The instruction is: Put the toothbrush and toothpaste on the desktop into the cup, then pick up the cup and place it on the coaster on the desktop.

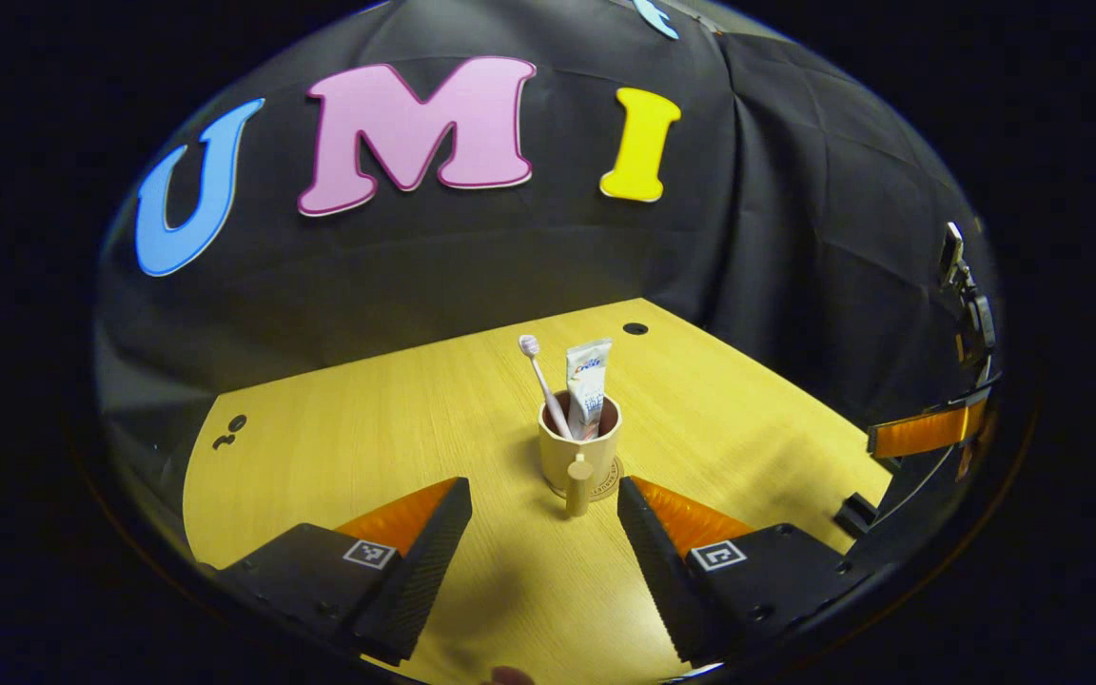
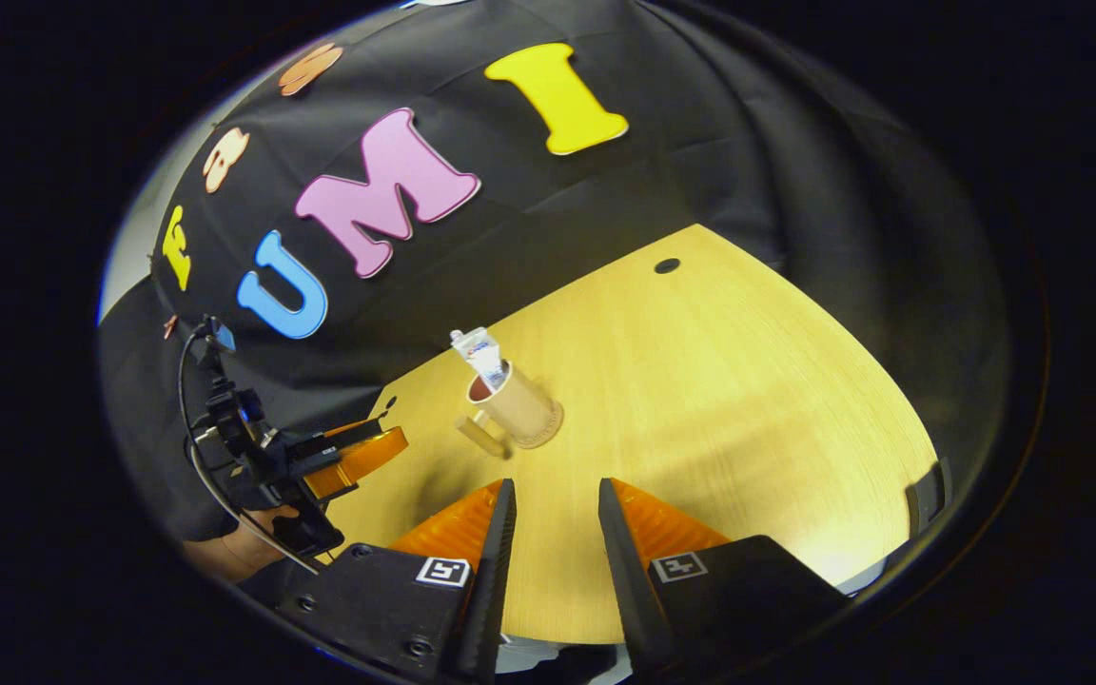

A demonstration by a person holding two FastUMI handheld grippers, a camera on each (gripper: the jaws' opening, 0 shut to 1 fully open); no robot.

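Note:
A beige cup (image 1: 578, 445) stands upright on a round coaster (image 1: 613, 473) in the middle of the wooden desktop (image 1: 396, 428), its handle turned toward me. A pink-headed toothbrush (image 1: 540, 373) and a white toothpaste tube (image 1: 588, 382) stick out of it. My left gripper (image 1: 543, 495) is open wide just short of the cup, touching nothing. In the right gripper view the cup (image 2: 515, 409) with the toothpaste tube (image 2: 483, 357) sits on the coaster (image 2: 549, 434) ahead and slightly left. My right gripper (image 2: 556, 487) is open and holds nothing, well back from the cup.
The left gripper (image 2: 339, 459) and the hand (image 2: 244, 550) holding it show at the left of the right gripper view. The right gripper (image 1: 929, 430) sits at the desktop's right edge. A small hole (image 1: 635, 328) lies near the far corner.

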